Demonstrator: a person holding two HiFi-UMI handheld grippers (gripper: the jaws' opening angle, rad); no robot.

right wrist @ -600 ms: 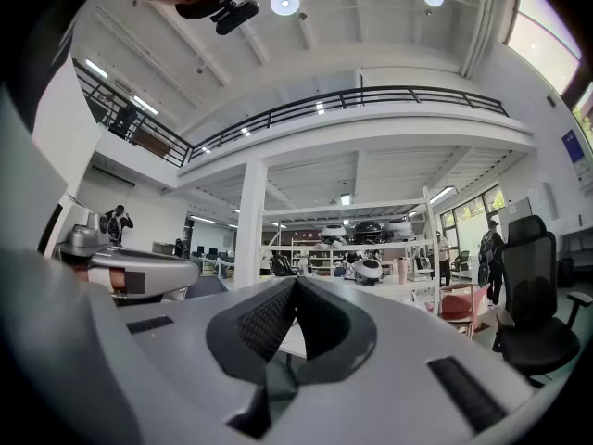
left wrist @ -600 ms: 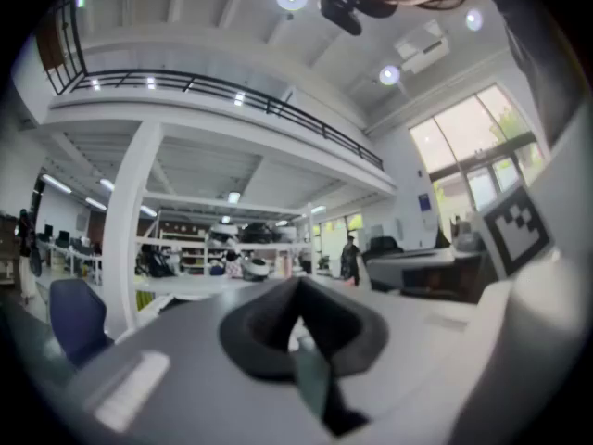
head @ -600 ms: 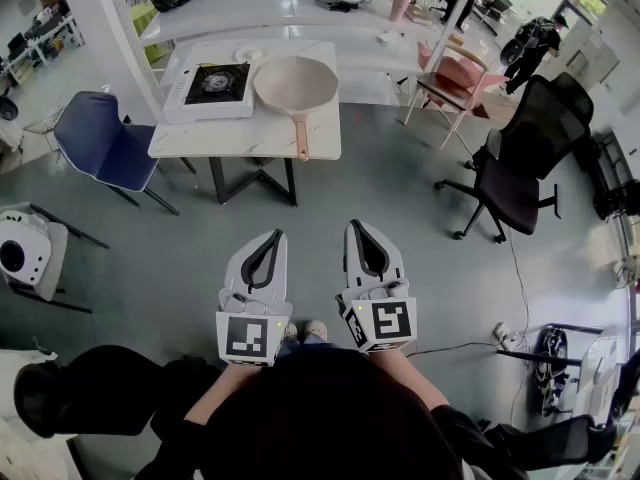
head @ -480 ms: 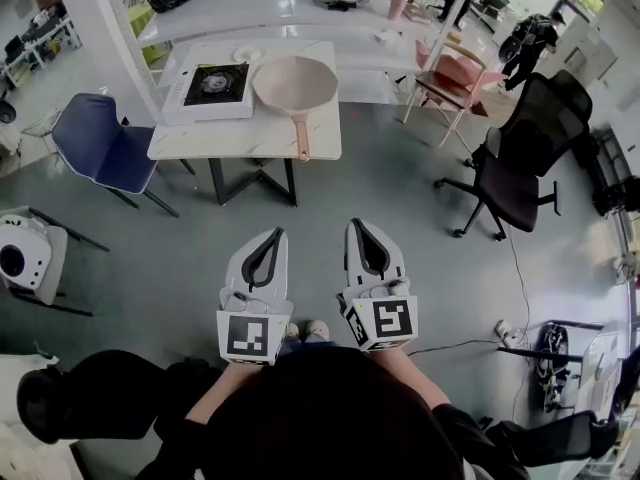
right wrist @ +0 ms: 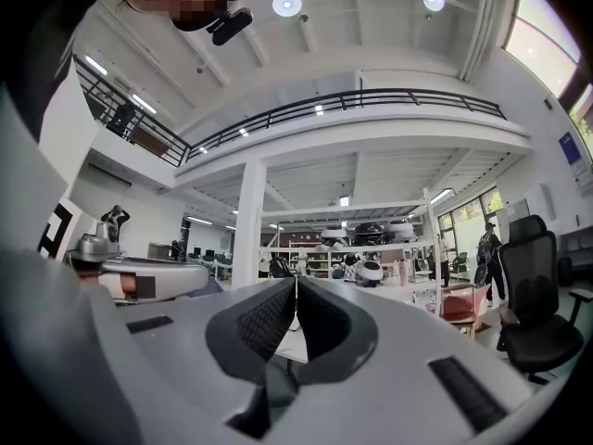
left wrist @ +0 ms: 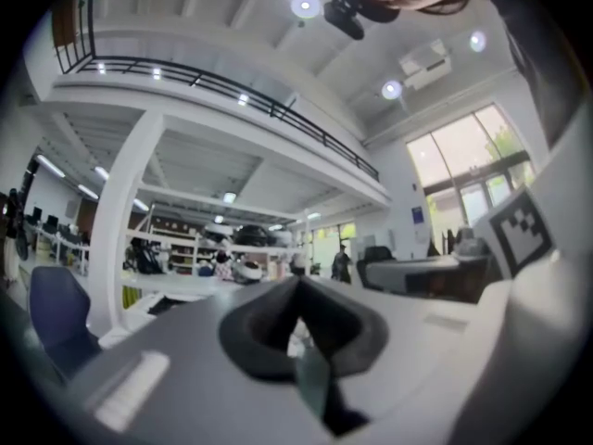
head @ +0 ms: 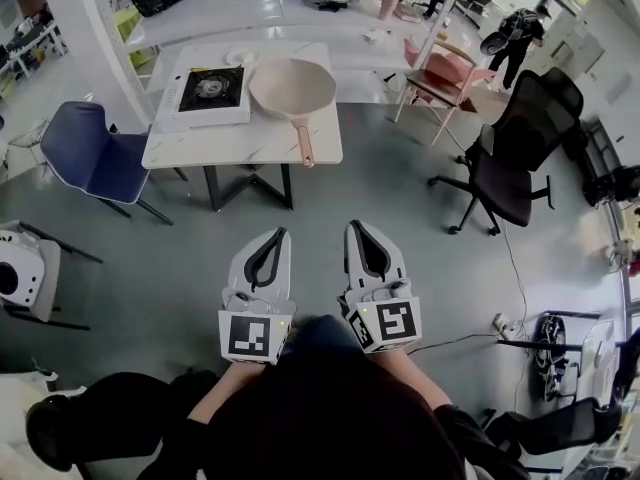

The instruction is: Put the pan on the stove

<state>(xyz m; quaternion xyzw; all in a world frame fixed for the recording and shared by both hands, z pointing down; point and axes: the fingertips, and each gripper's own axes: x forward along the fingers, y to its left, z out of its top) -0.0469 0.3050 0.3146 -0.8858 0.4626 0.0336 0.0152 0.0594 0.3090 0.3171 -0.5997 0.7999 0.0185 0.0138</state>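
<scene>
Pan point(head: 292, 86), pale pink with a long handle, sits on a white table point(head: 240, 146) across the room, just right of a portable stove point(head: 210, 88). Its handle points toward the person. Both tools are held low by the body, well apart from the table. The left hand-held gripper point(head: 281, 232) and the right hand-held gripper point(head: 351, 225) each have jaws pressed together, nothing between them. Likely risks: held by the handle alone, the wide bowl could tip or swing (it looks front-heavy), or it could bump the stove when set down.
</scene>
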